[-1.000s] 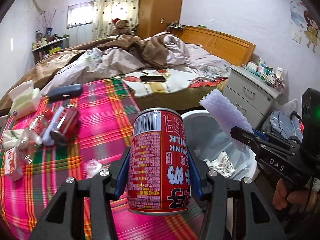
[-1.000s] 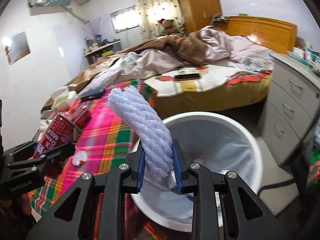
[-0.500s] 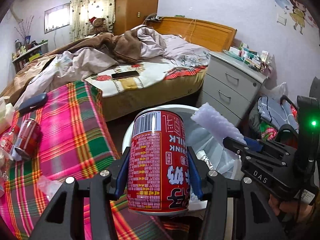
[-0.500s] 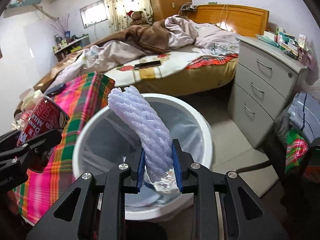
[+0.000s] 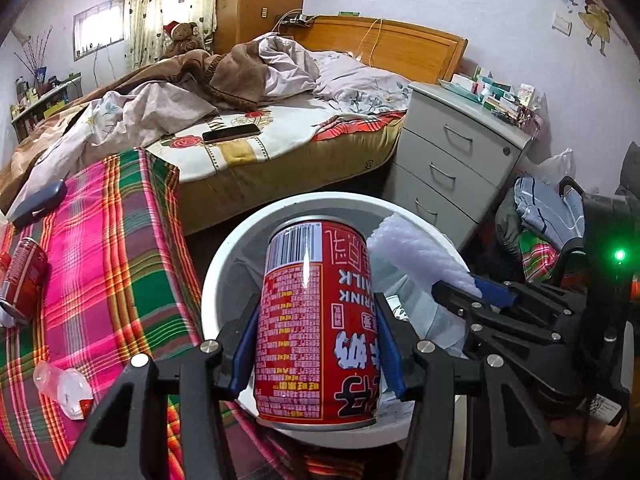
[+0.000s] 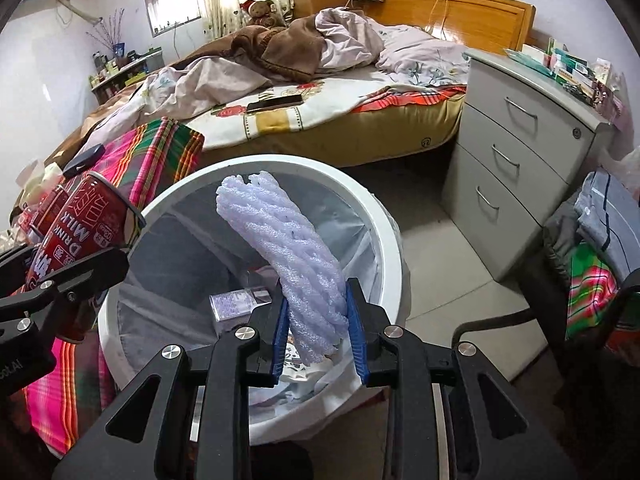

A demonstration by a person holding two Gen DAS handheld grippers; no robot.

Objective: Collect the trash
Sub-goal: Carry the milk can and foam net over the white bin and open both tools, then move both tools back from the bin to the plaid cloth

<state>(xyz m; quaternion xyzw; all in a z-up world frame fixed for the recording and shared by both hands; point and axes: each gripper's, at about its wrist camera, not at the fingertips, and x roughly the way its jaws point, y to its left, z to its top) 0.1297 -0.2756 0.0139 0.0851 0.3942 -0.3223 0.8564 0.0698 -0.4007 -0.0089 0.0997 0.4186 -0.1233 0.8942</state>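
Note:
My left gripper [image 5: 316, 344] is shut on a red milk drink can [image 5: 316, 320], held upside down over the near rim of a white trash bin [image 5: 224, 264]. My right gripper [image 6: 318, 324] is shut on a pale purple foam net sleeve [image 6: 288, 256] and holds it above the bin's open mouth [image 6: 384, 224]. The bin has a liner with a small box [image 6: 236, 306] and paper at the bottom. The can shows at the left of the right wrist view [image 6: 76, 232], the foam at the right of the left wrist view [image 5: 416, 256].
A plaid-covered table [image 5: 100, 264] left of the bin holds another red can [image 5: 22, 276], a clear plastic wrapper [image 5: 64, 388] and a dark case [image 5: 38, 204]. Behind are a bed with a phone [image 5: 232, 133], a grey drawer unit [image 5: 460, 160] and piled clothes [image 5: 544, 216].
Both grippers have swung right from over the table to over the bin, still holding the can and the foam sleeve. The bin's inside has come into view.

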